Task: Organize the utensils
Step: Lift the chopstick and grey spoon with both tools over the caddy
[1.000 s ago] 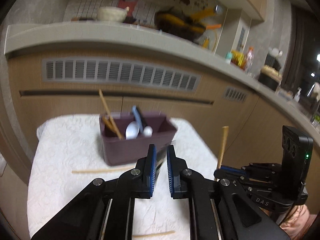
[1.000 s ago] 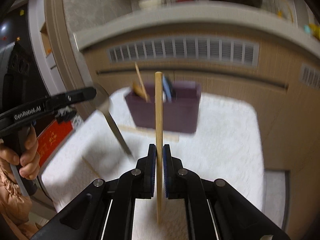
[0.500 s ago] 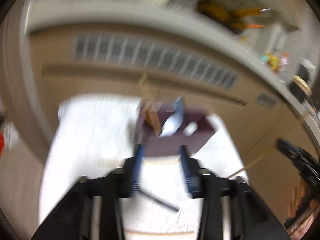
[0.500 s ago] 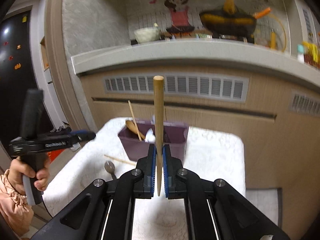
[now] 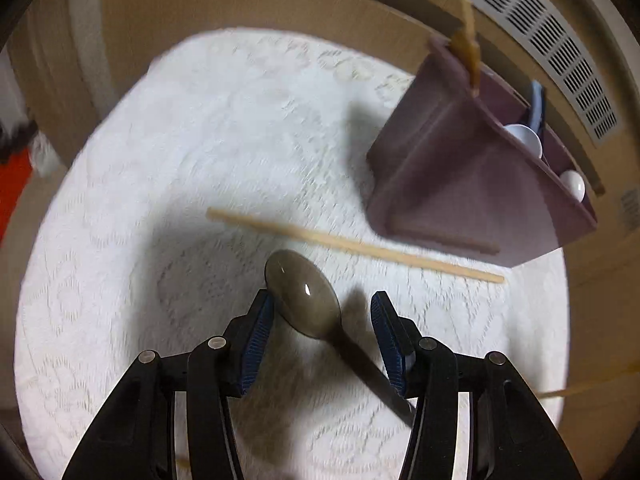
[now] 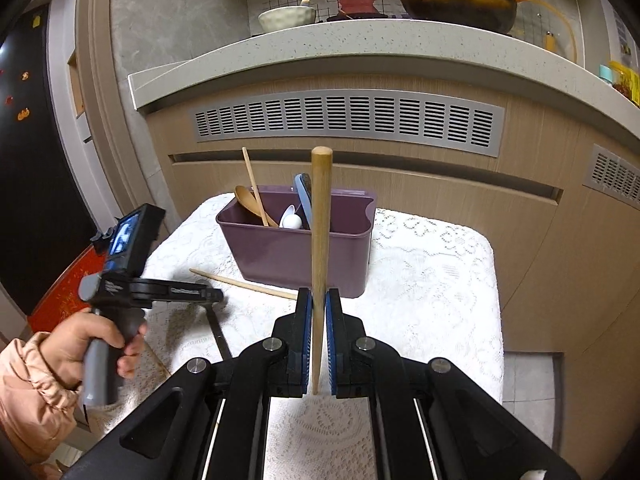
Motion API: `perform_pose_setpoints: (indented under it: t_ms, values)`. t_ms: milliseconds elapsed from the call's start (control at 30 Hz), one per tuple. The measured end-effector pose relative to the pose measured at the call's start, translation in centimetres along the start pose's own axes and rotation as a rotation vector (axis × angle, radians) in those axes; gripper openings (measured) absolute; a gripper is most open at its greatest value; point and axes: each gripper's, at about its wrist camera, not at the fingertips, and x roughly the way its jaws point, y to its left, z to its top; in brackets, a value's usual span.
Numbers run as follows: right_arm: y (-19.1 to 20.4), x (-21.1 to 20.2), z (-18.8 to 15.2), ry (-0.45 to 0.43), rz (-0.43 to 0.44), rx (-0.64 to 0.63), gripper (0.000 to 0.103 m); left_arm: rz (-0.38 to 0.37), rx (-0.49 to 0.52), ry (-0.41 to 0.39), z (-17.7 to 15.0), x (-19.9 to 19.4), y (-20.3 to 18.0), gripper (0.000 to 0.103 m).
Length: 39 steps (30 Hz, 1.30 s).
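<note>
Metal spoon point(image 5: 304, 300) lies on the lace-covered bench point(image 5: 160, 200), low centre, between my left gripper's point(image 5: 322, 332) parted jaws, untouched; my right gripper point(image 6: 319, 320) clamps an upright wooden chopstick point(image 6: 320, 240) before the purple bin point(image 6: 296, 256).

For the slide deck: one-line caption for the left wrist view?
Open left gripper straddles a metal spoon on the lace tablecloth.

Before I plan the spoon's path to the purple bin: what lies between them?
One loose chopstick lies on the cloth between the metal spoon and the purple bin, shown in the left wrist view.
</note>
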Motion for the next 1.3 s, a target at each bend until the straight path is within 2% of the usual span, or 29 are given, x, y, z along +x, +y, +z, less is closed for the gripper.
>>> perform_pose_setpoints:
  t_ms: [33, 133, 233, 267, 367, 467, 567, 633, 700, 733, 767, 800, 833, 867, 933, 1033, 1133, 1167, 1233, 1300]
  values:
    - [0.1, -0.1, 0.0, -0.002, 0.0, -0.001, 0.006, 0.017, 0.047, -0.017, -0.3, 0.2, -0.8, 0.051]
    - [0.1, -0.3, 0.0, -0.011, -0.004, -0.002, 0.006, 0.073, 0.163, -0.086, -1.3, 0.5, -2.3, 0.035]
    - [-0.1, -0.7, 0.1, -0.018, 0.005, 0.015, 0.006, 0.101, 0.231, -0.146, -2.2, 0.2, -2.9, 0.034]
    - [-0.2, -0.8, 0.2, -0.019, 0.004, 0.017, 0.006, 0.108, 0.254, -0.169, -2.7, -0.2, -3.0, 0.015]
    - [-0.1, -1.5, 0.2, -0.028, -0.005, 0.019, 0.006, 0.031, 0.267, -0.214, -3.9, -2.3, -3.0, 0.006]
    - [0.2, -2.3, 0.2, -0.039, -0.009, 0.008, 0.006, 0.012, 0.32, -0.289, -4.8, -4.7, -3.5, 0.006]
    - [0.5, -2.8, 0.1, -0.043, -0.013, 0.008, 0.006, -0.01, 0.331, -0.3, -5.0, -5.9, -3.5, 0.006]
    - [0.7, -3.0, 0.0, -0.042, -0.014, 0.006, 0.006, 0.007, 0.298, -0.271, -4.6, -5.8, -2.8, 0.008]
    - [0.8, -3.2, -0.1, -0.04, -0.017, 0.001, 0.006, -0.03, 0.203, -0.182, -3.6, -4.9, -1.5, 0.013]
    - [0.7, -3.3, -0.2, -0.039, -0.018, 0.0, 0.006, -0.048, 0.138, -0.134, -3.2, -4.3, -0.6, 0.025]
    - [0.7, -3.3, -0.2, -0.037, -0.018, 0.0, 0.006, -0.061, 0.088, -0.101, -3.1, -4.0, -0.1, 0.043]
    - [0.7, -3.2, -0.3, -0.034, -0.016, 0.0, 0.006, -0.076, 0.05, -0.074, -3.1, -3.5, 0.2, 0.05]
    - [0.8, -3.2, -0.3, -0.031, -0.015, -0.002, 0.006, -0.093, 0.027, -0.059, -2.9, -2.9, 0.4, 0.056]
    - [0.8, -3.1, -0.3, -0.028, -0.013, -0.005, 0.006, -0.097, 0.03, -0.057, -2.8, -2.6, 0.1, 0.056]
    - [1.0, -2.8, -0.3, -0.024, -0.008, -0.012, 0.006, -0.055, 0.075, -0.058, -2.7, -1.9, -1.0, 0.06]
    - [1.1, -2.4, -0.4, -0.019, -0.009, -0.022, 0.006, 0.017, 0.133, -0.045, -2.6, -0.5, -2.4, 0.06]
    - [1.1, -2.1, -0.4, -0.017, -0.019, -0.031, 0.006, 0.059, 0.198, -0.083, -2.9, 0.0, -3.6, 0.06]
    - [1.0, -2.0, -0.4, -0.014, -0.017, -0.029, 0.006, 0.064, 0.217, -0.103, -3.0, 0.0, -3.8, 0.049]
    - [0.8, -1.9, -0.4, -0.008, -0.014, -0.021, 0.006, 0.092, 0.269, -0.144, -3.3, 0.0, -4.2, 0.034]
    - [0.6, -1.9, -0.4, -0.005, -0.006, -0.013, 0.006, 0.026, 0.28, -0.156, -3.9, -0.6, -3.8, 0.034]
